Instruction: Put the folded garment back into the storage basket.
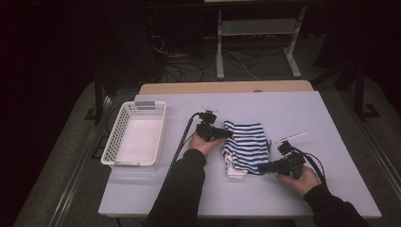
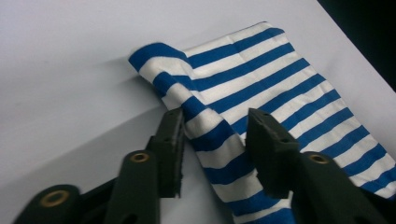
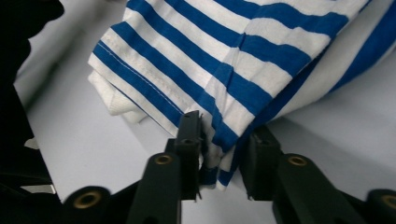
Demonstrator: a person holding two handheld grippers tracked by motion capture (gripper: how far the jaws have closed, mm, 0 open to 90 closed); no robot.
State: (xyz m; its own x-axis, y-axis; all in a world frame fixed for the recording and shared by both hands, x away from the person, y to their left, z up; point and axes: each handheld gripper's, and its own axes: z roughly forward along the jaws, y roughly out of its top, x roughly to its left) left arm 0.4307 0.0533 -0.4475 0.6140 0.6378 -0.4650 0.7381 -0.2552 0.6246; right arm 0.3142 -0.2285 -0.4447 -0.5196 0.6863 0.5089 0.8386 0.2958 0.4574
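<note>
On the counter, beside the basket, each hand-held gripper, left and right, is pinching opposite edges of the folded striped cloth, probably for lifting it evenly.

Left table side is taken by white basket; striped cloth lies centre. A thin white stick lies right of it. Table beyond the cloth is left open.

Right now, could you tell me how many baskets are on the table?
1: a white basket stands at the table's left side, left of the striped cloth.
</note>
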